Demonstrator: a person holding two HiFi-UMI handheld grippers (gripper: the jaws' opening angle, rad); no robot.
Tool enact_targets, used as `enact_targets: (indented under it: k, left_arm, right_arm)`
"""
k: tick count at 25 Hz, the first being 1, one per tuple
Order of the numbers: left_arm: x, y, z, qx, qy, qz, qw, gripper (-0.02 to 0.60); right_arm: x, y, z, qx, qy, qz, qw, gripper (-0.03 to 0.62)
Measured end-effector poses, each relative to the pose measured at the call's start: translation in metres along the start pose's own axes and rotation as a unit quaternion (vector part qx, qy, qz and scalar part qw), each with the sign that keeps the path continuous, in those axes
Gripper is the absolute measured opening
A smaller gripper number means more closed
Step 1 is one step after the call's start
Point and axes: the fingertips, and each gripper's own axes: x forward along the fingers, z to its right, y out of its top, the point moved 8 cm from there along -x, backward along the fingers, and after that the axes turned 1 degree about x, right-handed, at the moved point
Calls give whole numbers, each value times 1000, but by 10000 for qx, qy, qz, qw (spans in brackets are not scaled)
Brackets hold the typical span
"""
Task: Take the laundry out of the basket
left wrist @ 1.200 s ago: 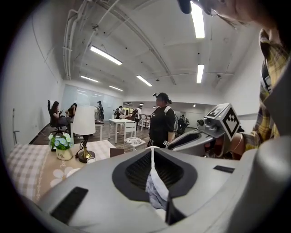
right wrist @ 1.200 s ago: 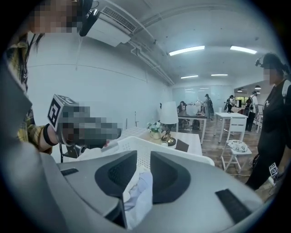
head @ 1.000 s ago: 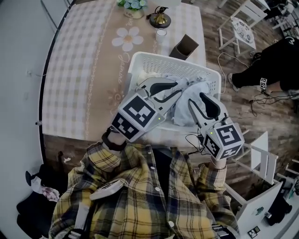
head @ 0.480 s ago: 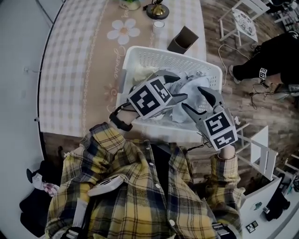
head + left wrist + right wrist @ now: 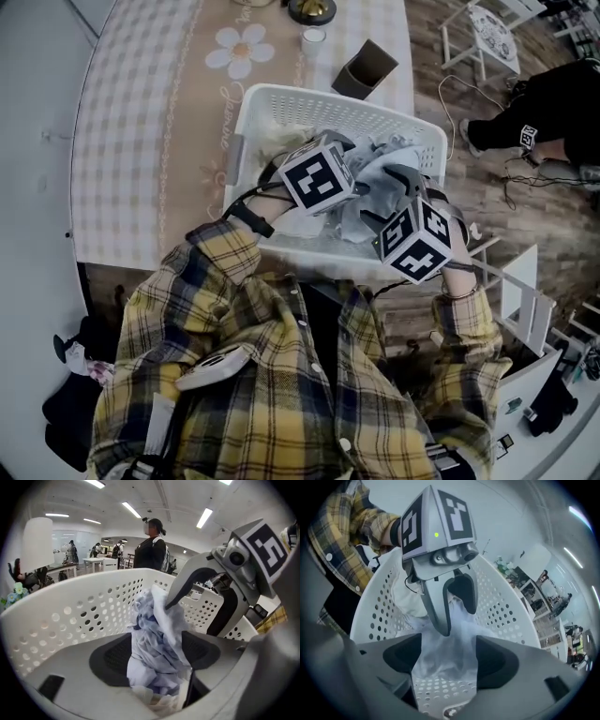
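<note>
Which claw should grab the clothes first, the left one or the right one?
Left, probably. Both claws have just been opening. The left claw has a thick bunch of laundry between its jaws; the right claw straddles a thinner fold.

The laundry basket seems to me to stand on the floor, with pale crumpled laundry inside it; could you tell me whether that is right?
Not quite: the laundry basket stands on the table with the checked cloth, not on the floor, which shows beside the table. The head view shows this. The rest holds: pale crumpled laundry lies inside it.
</note>
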Motion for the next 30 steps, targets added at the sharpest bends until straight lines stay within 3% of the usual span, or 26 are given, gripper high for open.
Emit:
enact_targets:
  k: [3, 10, 17, 20, 24, 25, 26, 30]
  left_arm:
    - [12, 6, -7, 5, -37, -200, 9998, 387]
    - [45, -31, -14, -140, -117, -478, 9987, 388]
    - [60, -48, -25, -236, -91, -653, 9975, 391]
    - [65, -53, -23, -235, -231, -681, 9971, 359]
    - [67, -54, -20, 38, -274, -763, 9967, 257]
    - [68, -55, -19, 139, -261, -796, 9964, 228]
    - [68, -55, -18, 225, -246, -825, 9960, 197]
    - [68, -54, -19, 366, -264, -868, 9952, 110]
  right_arm:
    - [3, 0, 8, -443, 65, -505, 9977, 388]
    - [47, -2, -11, -1051, 294, -1087, 9881, 388]
    - [75, -5, -12, -1137, 531, -1345, 9829, 387]
    - [83, -6, -12, -1053, 638, -1356, 9831, 375]
    - [87, -5, -8, -951, 644, -1260, 9854, 312]
    - [88, -4, -6, -944, 595, -1228, 9861, 273]
    - [88, -4, -5, -948, 538, -1195, 9868, 194]
    - [87, 0, -1, -1010, 423, -1060, 9883, 93]
